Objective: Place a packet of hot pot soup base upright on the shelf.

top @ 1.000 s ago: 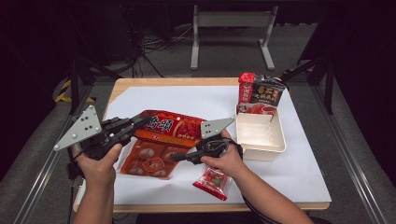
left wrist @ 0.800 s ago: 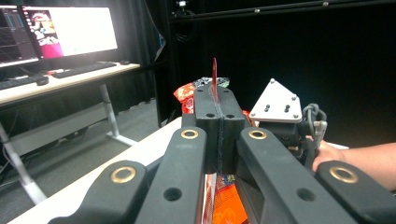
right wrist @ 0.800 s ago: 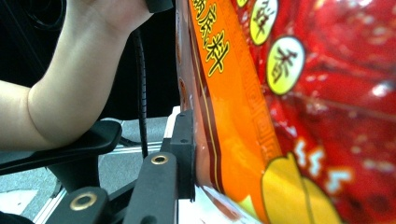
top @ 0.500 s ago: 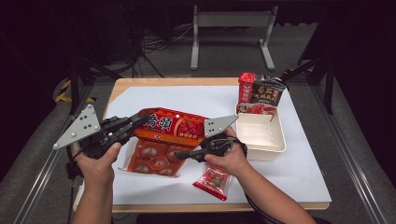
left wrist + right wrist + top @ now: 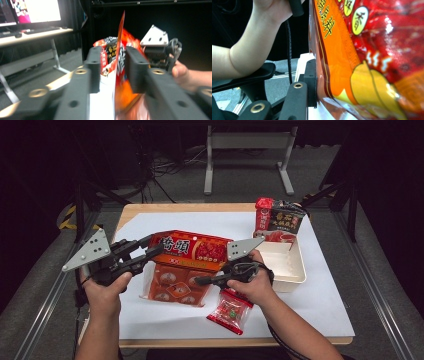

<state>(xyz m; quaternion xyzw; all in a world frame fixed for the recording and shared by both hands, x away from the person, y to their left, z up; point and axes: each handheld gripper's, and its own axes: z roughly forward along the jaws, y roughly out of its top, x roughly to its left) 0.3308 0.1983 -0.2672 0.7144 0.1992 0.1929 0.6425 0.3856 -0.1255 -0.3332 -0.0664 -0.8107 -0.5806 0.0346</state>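
Observation:
A big red and orange snack bag (image 5: 187, 265) stands tilted over the white sheet, between my two grippers. My left gripper (image 5: 152, 245) is at the bag's upper left edge. Its jaws have just been opening. In the left gripper view the thin bag edge (image 5: 119, 57) runs between the two fingers (image 5: 95, 65) with a gap on each side. My right gripper (image 5: 200, 281) is shut on the bag's lower right part, having just closed a little tighter. In the right gripper view one finger (image 5: 311, 80) presses on the bag (image 5: 367, 50), which hides the other.
A small red candy packet (image 5: 230, 311) lies near the front edge under my right hand. A white tray (image 5: 295, 270) sits at the right, with a red carton (image 5: 263, 212) and a dark packet (image 5: 285, 220) behind it. Dark floor and metal frames surround the table (image 5: 130, 210).
The left jaws, shut on the bag's edge before, now stand apart around it. The right gripper has risen slightly with the bag.

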